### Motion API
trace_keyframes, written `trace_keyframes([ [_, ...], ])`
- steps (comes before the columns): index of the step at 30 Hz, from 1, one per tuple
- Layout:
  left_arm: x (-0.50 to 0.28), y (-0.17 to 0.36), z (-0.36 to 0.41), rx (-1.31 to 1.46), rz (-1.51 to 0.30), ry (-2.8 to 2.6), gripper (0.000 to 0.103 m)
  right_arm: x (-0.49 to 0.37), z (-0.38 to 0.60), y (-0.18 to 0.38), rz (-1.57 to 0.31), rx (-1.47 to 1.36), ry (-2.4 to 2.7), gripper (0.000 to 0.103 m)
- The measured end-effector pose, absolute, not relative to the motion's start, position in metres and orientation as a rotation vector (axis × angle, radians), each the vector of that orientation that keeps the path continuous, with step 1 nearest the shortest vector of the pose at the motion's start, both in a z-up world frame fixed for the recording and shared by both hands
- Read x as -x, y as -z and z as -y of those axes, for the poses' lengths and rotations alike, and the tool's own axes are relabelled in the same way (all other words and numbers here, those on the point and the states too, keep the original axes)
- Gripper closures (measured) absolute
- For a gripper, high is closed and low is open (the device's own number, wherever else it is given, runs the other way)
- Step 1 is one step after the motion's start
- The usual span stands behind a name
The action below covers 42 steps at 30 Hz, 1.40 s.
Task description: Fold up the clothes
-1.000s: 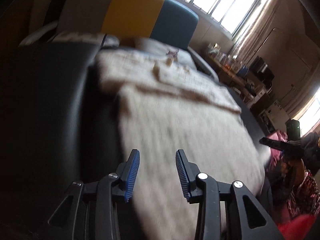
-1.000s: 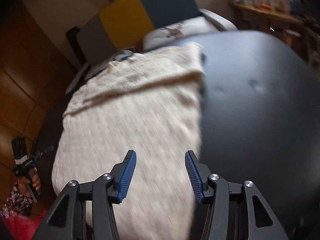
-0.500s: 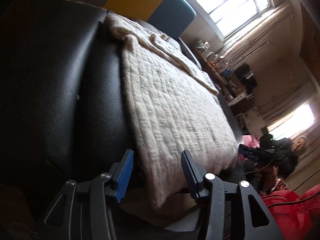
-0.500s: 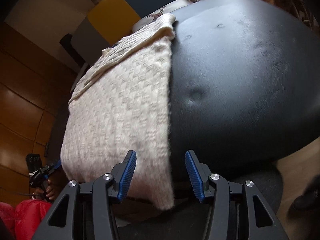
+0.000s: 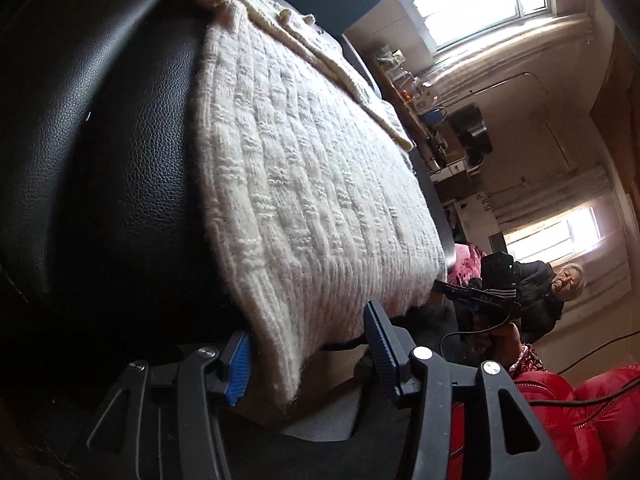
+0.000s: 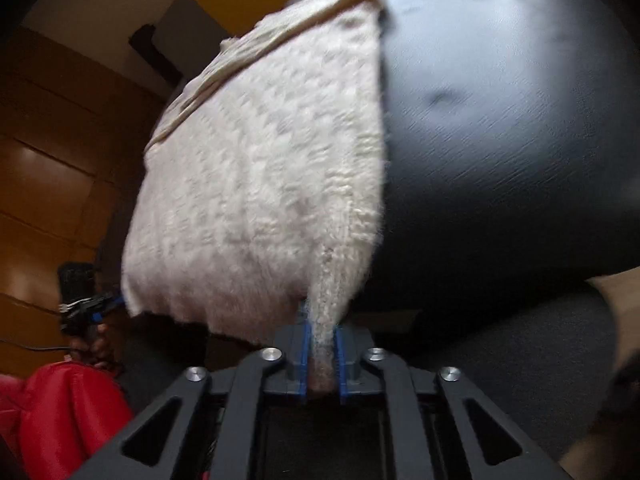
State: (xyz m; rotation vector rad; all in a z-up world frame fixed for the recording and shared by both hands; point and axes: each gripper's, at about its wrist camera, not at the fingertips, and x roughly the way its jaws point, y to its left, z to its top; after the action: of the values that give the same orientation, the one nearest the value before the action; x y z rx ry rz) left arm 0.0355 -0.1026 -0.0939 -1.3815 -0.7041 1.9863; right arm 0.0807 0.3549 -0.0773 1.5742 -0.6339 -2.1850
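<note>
A cream knit sweater (image 5: 304,184) lies flat on the black leather cushion (image 5: 100,152), its near hem overhanging. The right gripper (image 6: 322,364) is clamped on the hem's right corner; the left gripper (image 5: 308,354), jaws apart, straddles the left corner, ready to lift both together.

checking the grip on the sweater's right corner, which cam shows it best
The right wrist view: the right gripper is shut on the cream sweater's pinched hem corner, centred between its blue pads. The left wrist view shows that gripper only small and distant, its grip unreadable, beyond the open left gripper.
</note>
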Motion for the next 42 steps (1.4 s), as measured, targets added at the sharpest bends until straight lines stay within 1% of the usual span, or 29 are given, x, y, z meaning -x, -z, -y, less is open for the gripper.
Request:
trace_keyframes([
  [1, -0.035, 0.093, 0.101, 1.403, 0.662, -2.018, 0.066, -0.080, -0.351, 0.078, 0.629, -1.584, 2.190, 0.094],
  [2, -0.035, 0.093, 0.102, 1.420, 0.631, -2.043, 0.098, -0.079, -0.350, 0.079, 0.650, -1.582, 2.187, 0.094],
  [3, -0.034, 0.094, 0.105, 1.433, 0.606, -2.062, 0.098, -0.079, -0.351, 0.079, 0.693, -1.567, 2.177, 0.094],
  [7, -0.038, 0.083, 0.106, 1.374, 0.630, -2.053, 0.098, -0.082, -0.361, 0.074, 0.868, -1.475, 2.133, 0.095],
  [12, -0.052, 0.050, 0.114, 1.217, 0.652, -2.002, 0.098, -0.096, -0.365, 0.050, 0.954, -1.316, 2.074, 0.096],
  [15, -0.066, 0.026, 0.126, 1.110, 0.707, -1.974, 0.098, -0.108, -0.368, 0.029, 0.995, -1.186, 2.037, 0.096],
  [20, -0.077, -0.019, 0.151, 0.923, 0.817, -1.955, 0.098, -0.122, -0.373, 0.001, 1.116, -0.945, 1.977, 0.096],
  [24, -0.074, -0.052, 0.170, 0.768, 0.914, -1.948, 0.098, -0.113, -0.372, -0.019, 1.175, -0.807, 1.948, 0.096],
  [28, -0.039, -0.069, 0.185, 0.693, 1.017, -1.959, 0.098, -0.072, -0.377, -0.033, 1.201, -0.732, 1.982, 0.096],
  [32, 0.012, -0.073, 0.194, 0.670, 1.080, -1.987, 0.098, -0.023, -0.390, -0.044, 1.209, -0.701, 2.040, 0.096],
  [34, 0.037, -0.068, 0.199, 0.685, 1.094, -2.000, 0.098, 0.005, -0.388, -0.048, 1.215, -0.706, 2.072, 0.096],
  [37, 0.074, -0.057, 0.205, 0.737, 1.118, -2.023, 0.098, 0.050, -0.386, -0.039, 1.247, -0.750, 2.108, 0.096],
  [42, 0.136, -0.022, 0.211, 0.853, 1.242, -2.037, 0.098, 0.117, -0.387, -0.010, 1.337, -0.861, 2.139, 0.096],
])
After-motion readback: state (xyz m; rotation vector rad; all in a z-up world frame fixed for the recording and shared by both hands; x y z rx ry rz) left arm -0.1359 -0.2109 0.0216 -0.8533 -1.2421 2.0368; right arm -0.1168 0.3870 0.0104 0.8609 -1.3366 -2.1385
